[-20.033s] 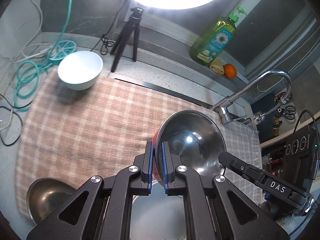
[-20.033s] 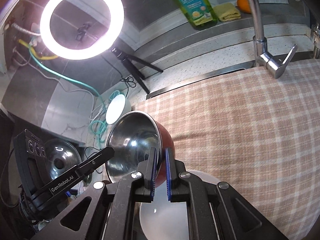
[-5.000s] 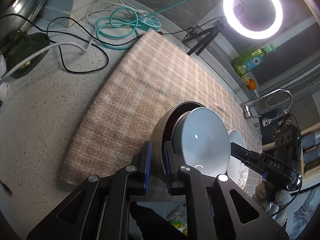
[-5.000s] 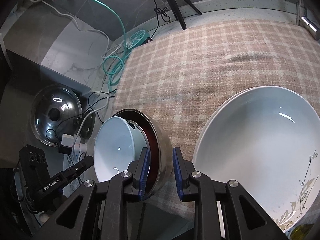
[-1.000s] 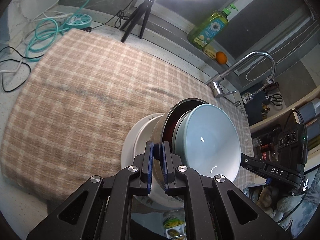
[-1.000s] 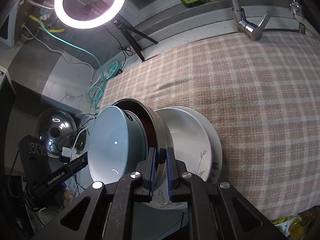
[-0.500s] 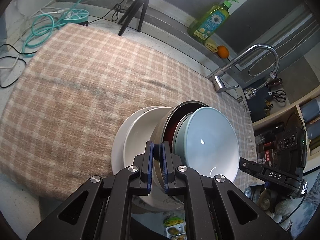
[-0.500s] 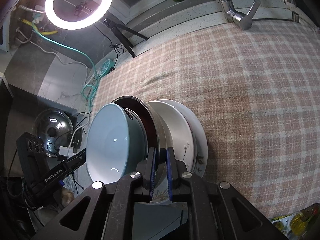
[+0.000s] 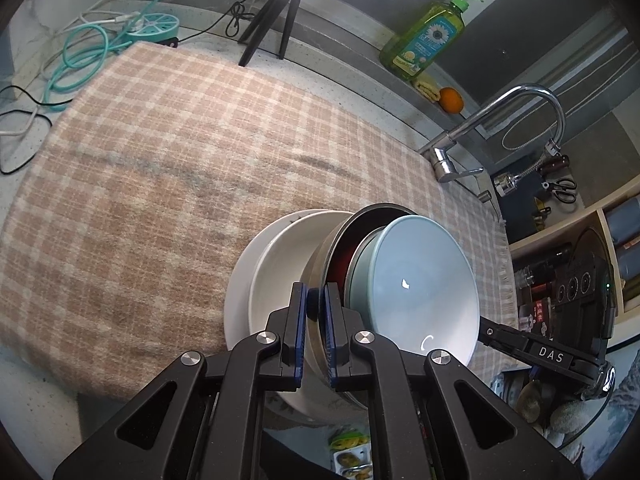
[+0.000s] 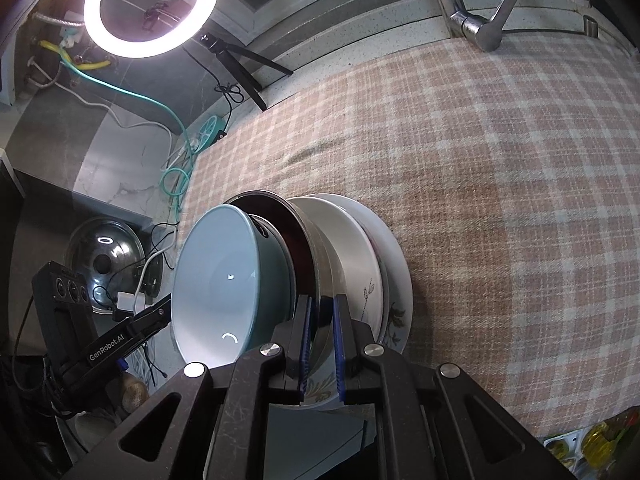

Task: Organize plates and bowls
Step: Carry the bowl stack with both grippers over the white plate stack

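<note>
A steel bowl with a dark red inside holds a pale blue bowl nested in it. The stack sits in white plates at the near edge of the checked cloth. My left gripper is shut on the steel bowl's rim. My right gripper straddles the opposite rim with its jaws slightly parted. The blue bowl and the flower-patterned plates show in the right wrist view. Each gripper shows in the other's view, low at the side.
A checked cloth covers the counter. A tap, a green soap bottle and an orange stand at the back. A ring light tripod, teal cable and a pot lid lie to the left.
The bowl stack has come down into the white plates and stands more level. My right gripper's jaws have opened a little around the steel rim. The left stays shut.
</note>
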`<state>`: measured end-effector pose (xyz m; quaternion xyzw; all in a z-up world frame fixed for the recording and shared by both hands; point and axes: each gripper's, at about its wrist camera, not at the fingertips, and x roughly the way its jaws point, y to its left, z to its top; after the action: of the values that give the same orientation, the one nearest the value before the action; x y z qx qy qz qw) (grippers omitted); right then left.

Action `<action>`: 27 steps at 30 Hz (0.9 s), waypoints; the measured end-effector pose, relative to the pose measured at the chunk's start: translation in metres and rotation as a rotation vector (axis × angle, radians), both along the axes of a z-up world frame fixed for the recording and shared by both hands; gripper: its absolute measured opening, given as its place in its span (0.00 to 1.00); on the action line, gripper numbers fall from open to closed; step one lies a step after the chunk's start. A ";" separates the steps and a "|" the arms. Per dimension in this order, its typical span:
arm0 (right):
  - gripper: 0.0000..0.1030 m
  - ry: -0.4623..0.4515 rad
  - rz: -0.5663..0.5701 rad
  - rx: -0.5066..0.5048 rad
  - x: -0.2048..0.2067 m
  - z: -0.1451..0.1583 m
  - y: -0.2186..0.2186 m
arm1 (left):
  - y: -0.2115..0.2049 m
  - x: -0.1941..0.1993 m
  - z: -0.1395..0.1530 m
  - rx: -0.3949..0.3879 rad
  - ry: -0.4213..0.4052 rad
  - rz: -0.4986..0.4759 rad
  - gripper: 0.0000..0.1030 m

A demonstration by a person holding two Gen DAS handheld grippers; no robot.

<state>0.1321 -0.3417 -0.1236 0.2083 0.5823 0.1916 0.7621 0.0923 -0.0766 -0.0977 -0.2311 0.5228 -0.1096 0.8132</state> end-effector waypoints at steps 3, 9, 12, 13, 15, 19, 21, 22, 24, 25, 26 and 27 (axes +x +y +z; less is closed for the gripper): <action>0.09 0.001 0.000 0.000 0.001 0.000 0.001 | 0.001 0.001 -0.001 -0.001 0.005 -0.001 0.07; 0.10 0.007 0.002 0.004 0.001 -0.001 0.002 | 0.004 0.002 -0.004 -0.008 0.015 -0.005 0.06; 0.10 0.010 -0.002 0.007 0.001 -0.001 0.003 | 0.003 0.003 -0.004 -0.004 0.015 -0.015 0.07; 0.10 0.010 -0.005 0.008 0.001 -0.001 0.003 | 0.003 0.003 -0.004 -0.002 0.014 -0.018 0.06; 0.10 0.012 -0.013 0.013 0.000 -0.002 0.003 | 0.003 0.004 -0.004 -0.006 0.016 -0.024 0.06; 0.12 0.009 -0.015 0.012 -0.001 -0.001 0.003 | 0.005 0.004 -0.005 -0.017 0.019 -0.033 0.06; 0.12 0.006 -0.017 0.009 -0.004 0.000 0.004 | 0.005 0.003 -0.004 -0.018 0.015 -0.037 0.06; 0.12 0.003 -0.018 0.006 -0.005 0.000 0.004 | 0.006 0.002 -0.003 -0.014 0.010 -0.039 0.06; 0.12 -0.003 -0.025 0.004 -0.007 0.002 0.004 | 0.008 0.002 0.000 -0.009 0.002 -0.043 0.08; 0.12 -0.008 -0.029 0.000 -0.008 0.003 0.003 | 0.009 0.001 0.001 -0.005 -0.004 -0.045 0.08; 0.12 -0.013 -0.032 -0.005 -0.009 0.004 0.003 | 0.009 0.001 0.002 -0.002 -0.007 -0.048 0.09; 0.12 -0.016 -0.033 -0.008 -0.009 0.005 0.003 | 0.010 0.000 0.002 -0.003 -0.009 -0.051 0.09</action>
<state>0.1228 -0.3382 -0.1182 0.2130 0.5736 0.1784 0.7706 0.0924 -0.0663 -0.0954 -0.2183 0.5249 -0.1321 0.8120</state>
